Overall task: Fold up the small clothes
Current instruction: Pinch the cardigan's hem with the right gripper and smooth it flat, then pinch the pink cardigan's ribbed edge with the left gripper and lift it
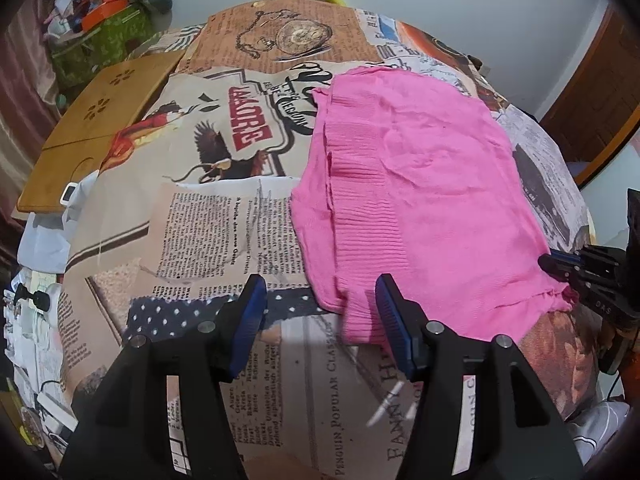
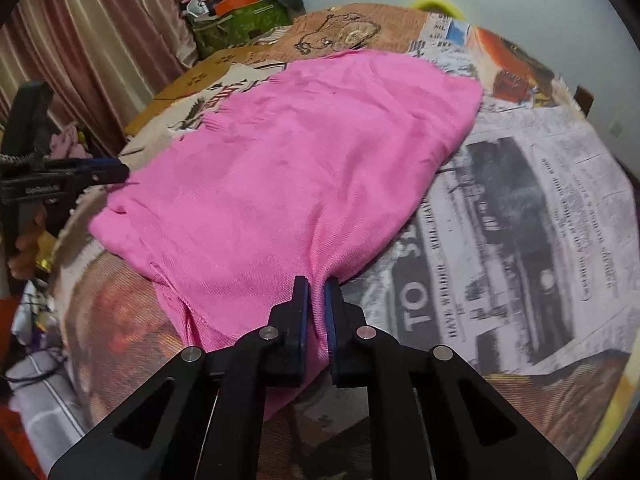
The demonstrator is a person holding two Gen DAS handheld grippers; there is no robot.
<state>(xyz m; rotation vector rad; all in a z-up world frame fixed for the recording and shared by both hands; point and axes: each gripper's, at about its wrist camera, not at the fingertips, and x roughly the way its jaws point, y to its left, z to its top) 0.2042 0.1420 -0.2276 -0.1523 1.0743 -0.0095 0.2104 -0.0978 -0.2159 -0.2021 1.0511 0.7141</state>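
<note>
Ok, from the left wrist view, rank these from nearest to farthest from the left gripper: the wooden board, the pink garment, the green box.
Measured from the left gripper, whose jaws stand open:
1. pink garment: its near edge lies right at the right finger.
2. wooden board: farther off on the left, at the edge of the newspaper-print cloth.
3. green box: farthest, in the clutter at the far left behind the board.
</note>
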